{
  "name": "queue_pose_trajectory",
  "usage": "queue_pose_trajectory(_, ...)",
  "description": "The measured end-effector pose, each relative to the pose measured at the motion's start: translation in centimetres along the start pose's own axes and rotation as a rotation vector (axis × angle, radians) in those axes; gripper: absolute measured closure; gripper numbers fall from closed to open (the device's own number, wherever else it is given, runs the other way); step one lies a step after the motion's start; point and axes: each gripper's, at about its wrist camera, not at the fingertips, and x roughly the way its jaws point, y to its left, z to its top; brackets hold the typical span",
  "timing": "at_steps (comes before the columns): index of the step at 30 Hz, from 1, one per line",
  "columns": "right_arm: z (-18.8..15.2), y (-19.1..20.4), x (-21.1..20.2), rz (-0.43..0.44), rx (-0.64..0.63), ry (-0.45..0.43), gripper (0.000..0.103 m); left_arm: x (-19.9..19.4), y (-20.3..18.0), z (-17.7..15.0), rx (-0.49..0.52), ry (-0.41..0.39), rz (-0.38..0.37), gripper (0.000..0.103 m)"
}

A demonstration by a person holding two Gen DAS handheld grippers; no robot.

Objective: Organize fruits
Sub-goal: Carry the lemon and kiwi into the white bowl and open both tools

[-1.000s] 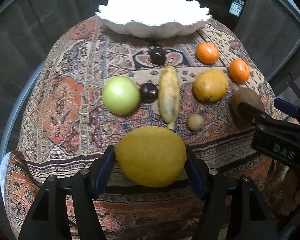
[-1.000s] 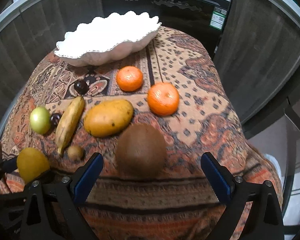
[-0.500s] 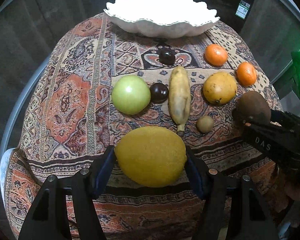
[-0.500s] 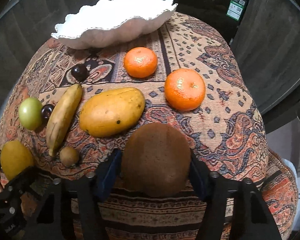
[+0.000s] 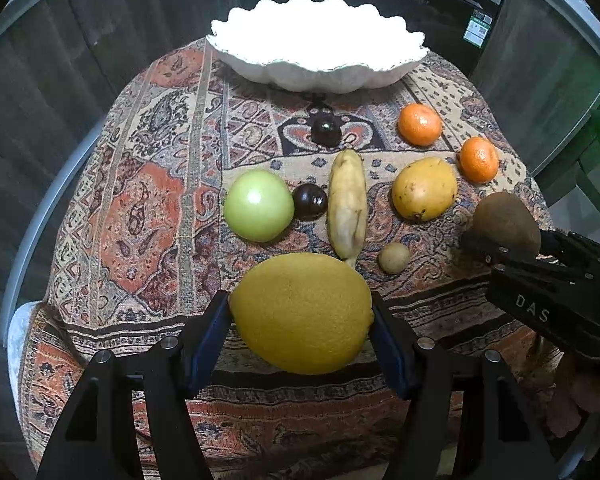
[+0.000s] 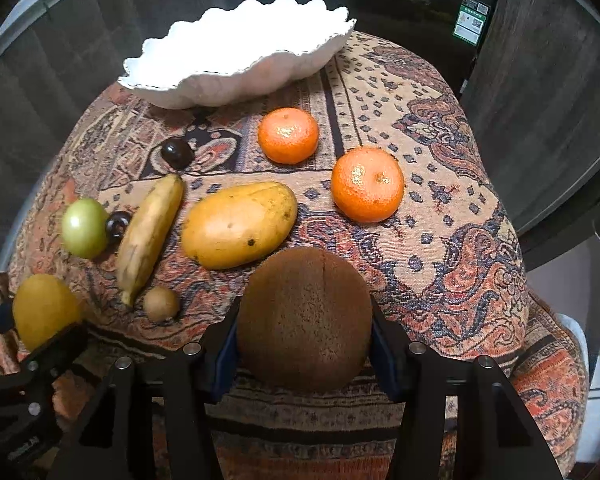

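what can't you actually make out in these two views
- Inside of the white bowl: overexposed in both views, contents unreadable.
- Underside of the yellow citrus: left wrist view, hidden by its own bulk between the jaws.
- Cloth under the brown fruit: right wrist view, hidden by the fruit.
- Green label: too small.

A table draped in a patterned cloth (image 5: 148,200) carries a white scalloped bowl (image 5: 320,76) at its far end, then two tangerines (image 6: 288,135), a mango (image 6: 238,226), a banana (image 5: 347,204), a green apple (image 5: 258,206), two dark round fruits (image 5: 309,202) and a small brown fruit (image 5: 394,258).
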Motion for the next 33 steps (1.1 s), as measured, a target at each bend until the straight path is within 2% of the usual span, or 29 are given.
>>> queue_pose_trajectory(13,2.0,0.8,-3.7,0.034,-0.013,-0.060,0.047,-2.6,0.4,2.8,-0.002,-0.057,0.000,0.037)
queue_pose_trajectory(33,9.4,1.4,-6.2,0.039,-0.030,-0.177,0.047,-4.0,2.2,11.4,-0.012,-0.152,-0.006,0.037)
